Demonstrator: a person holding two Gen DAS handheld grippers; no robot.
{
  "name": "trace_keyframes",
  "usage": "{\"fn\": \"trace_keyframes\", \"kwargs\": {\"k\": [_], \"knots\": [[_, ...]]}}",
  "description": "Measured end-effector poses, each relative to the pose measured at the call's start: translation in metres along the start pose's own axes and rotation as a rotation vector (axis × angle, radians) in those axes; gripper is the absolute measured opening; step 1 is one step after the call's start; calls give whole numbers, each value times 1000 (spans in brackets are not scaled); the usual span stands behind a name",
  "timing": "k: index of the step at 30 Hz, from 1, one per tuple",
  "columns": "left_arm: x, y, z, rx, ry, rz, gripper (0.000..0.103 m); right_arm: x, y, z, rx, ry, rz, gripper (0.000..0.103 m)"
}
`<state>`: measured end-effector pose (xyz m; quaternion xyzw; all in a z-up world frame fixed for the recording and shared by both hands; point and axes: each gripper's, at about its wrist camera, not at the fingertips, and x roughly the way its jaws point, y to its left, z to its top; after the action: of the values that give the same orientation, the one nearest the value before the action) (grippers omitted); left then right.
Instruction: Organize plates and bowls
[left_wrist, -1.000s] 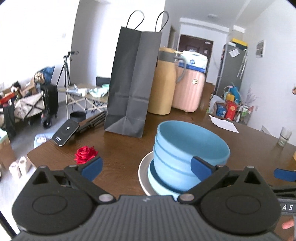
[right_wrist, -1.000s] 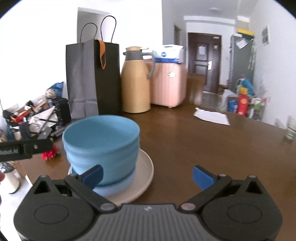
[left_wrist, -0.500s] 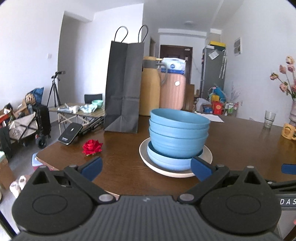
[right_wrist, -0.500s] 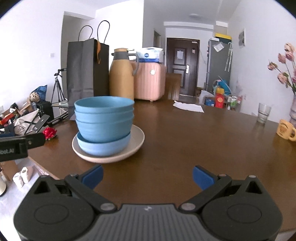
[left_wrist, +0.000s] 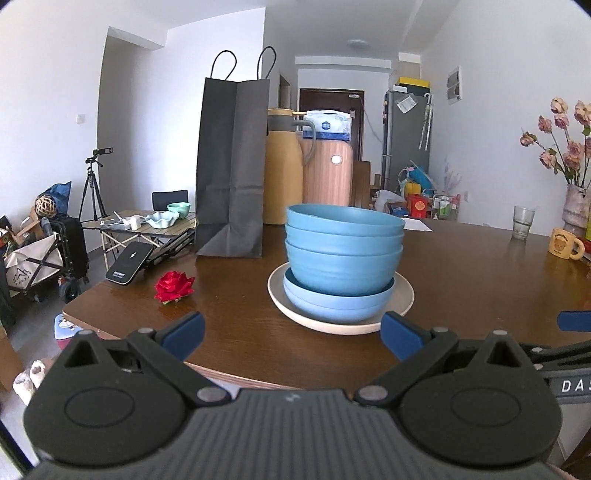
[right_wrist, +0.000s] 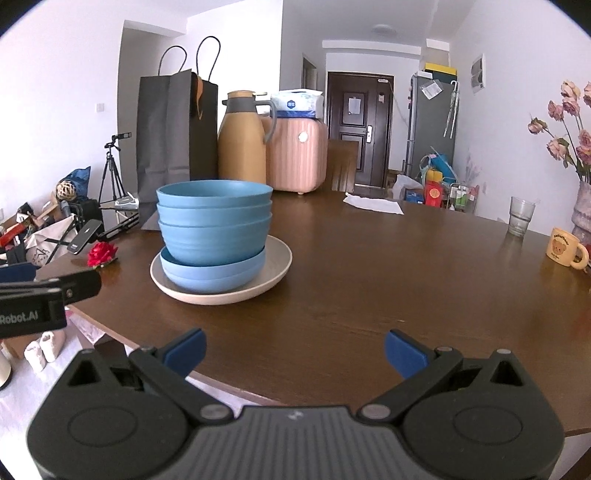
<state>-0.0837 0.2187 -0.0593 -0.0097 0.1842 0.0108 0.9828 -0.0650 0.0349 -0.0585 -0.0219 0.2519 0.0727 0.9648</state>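
Left wrist view. The left claw (left_wrist: 291, 334) stands wide open and empty at the near edge of the brown tabletop (left_wrist: 461, 280), its blue fingertips (left_wrist: 183, 334) spread well apart. Just beyond them sits a cream plate (left_wrist: 402, 291) carrying a shallow blue dish (left_wrist: 332, 308), and nested upright in that dish is a stack of blue bowls (left_wrist: 343, 251). No part of the claw touches the stack. To the left of the plate lies a red rose (left_wrist: 173, 286); behind it stands a black paper bag (left_wrist: 231, 166), with a tan thermos jug (left_wrist: 283, 166) beside it. A glass (left_wrist: 523, 221), a yellow mug (left_wrist: 565, 242) and a vase of dried flowers (left_wrist: 574, 206) occupy the far right of the tabletop. A blue tip of the right claw (left_wrist: 574, 320) enters at the right edge.

Right wrist view. The right claw (right_wrist: 295, 350) is likewise open and holds nothing, hovering over the bare front of the tabletop (right_wrist: 388, 280). The cream plate (right_wrist: 279, 264), the blue dish (right_wrist: 214, 275) and the bowl stack (right_wrist: 214, 221) lie ahead and to the left, well apart from its fingertips (right_wrist: 404, 353). The left claw (right_wrist: 48, 295) appears side-on at the left edge, near the rose (right_wrist: 101, 253). A sheet of white paper (right_wrist: 373, 204) rests on the far side of the tabletop.
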Motion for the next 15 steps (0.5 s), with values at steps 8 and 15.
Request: {"fn": "trace_keyframes", "kwargs": {"k": [8, 15], "knots": [[0, 0, -2, 0, -7, -14, 103, 0, -2, -1, 4, -2, -2, 103], [-3, -1, -2, -1, -19, -23, 103, -2, -3, -1, 10, -17, -8, 103]]}}
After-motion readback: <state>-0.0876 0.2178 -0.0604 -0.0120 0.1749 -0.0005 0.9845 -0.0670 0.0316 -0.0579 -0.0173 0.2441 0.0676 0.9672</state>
